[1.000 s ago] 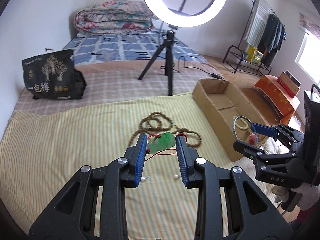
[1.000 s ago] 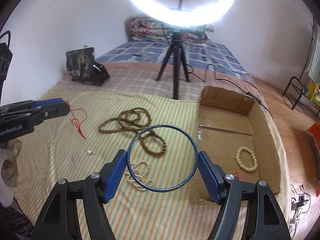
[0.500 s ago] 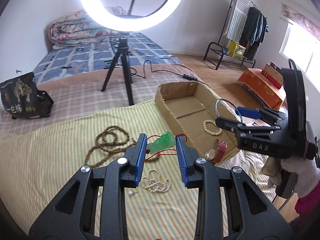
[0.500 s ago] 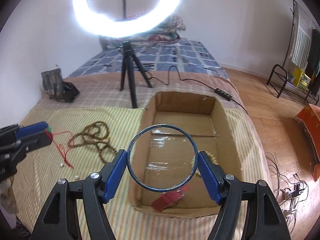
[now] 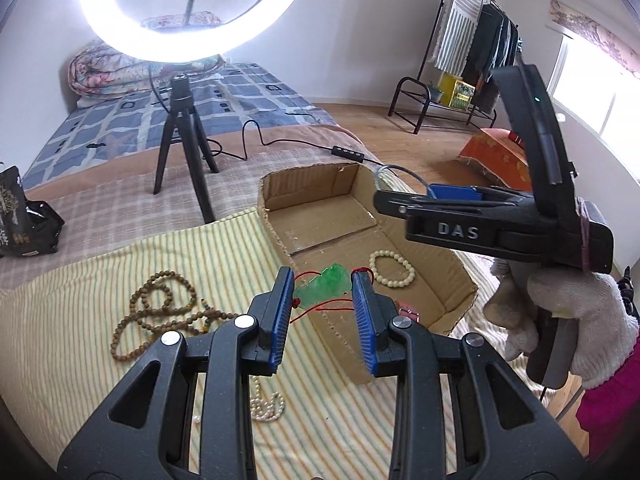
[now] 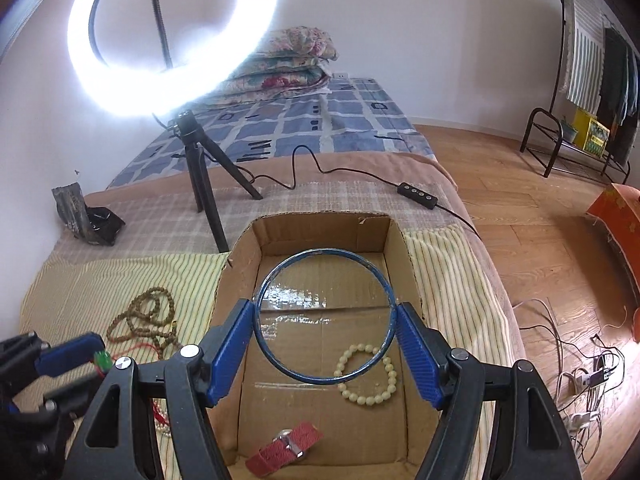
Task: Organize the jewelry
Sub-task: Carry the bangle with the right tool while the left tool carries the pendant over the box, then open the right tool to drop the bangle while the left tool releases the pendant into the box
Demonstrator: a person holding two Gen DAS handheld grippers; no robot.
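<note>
My left gripper is shut on a green jade pendant with a red cord and holds it above the near left wall of the cardboard box. My right gripper is shut on a blue bangle and holds it over the cardboard box. A cream bead bracelet and a red watch strap lie inside the box. A brown bead necklace and a pearl strand lie on the striped cloth.
A ring light on a black tripod stands behind the box, its cable and switch running across the bed. A black bag sits far left. A clothes rack and an orange box are on the wooden floor at right.
Both grippers have moved right, from above the striped cloth to over the cardboard box, each still holding its piece. The pendant now hangs at the box's left wall.
</note>
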